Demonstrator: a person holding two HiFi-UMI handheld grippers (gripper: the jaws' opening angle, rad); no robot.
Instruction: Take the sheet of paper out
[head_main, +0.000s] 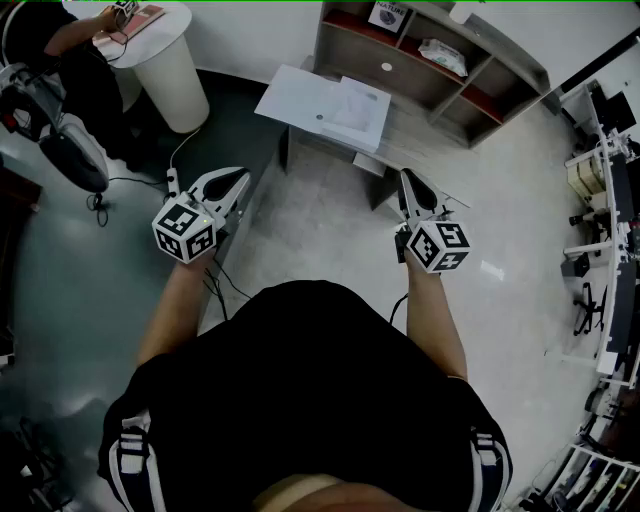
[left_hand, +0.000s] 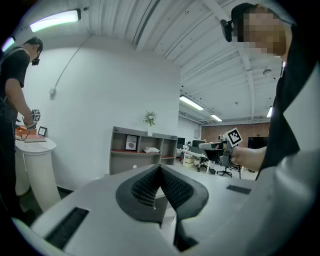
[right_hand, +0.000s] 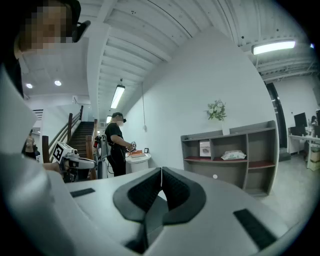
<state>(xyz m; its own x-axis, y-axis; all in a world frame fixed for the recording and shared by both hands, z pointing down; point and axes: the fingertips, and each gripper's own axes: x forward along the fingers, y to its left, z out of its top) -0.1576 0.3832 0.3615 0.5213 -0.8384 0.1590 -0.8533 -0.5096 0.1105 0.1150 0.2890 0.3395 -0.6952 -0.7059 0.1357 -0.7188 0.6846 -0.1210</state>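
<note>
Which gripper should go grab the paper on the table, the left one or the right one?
Probably the right gripper: its tip sits at the table edge, nearer the paper. The left gripper hangs off to the table's side. Both are shut.

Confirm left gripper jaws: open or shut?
Shut: the left gripper jaws meet at the tips, nothing between them.

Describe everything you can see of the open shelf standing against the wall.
The shelf is a low, open unit with a grey frame that looks like wood and red-brown boards, split into compartments by uprights. It stands upright on the floor against the white wall, beyond the table. One upper compartment holds a framed card and a white packet. A small plant stands on top.
</note>
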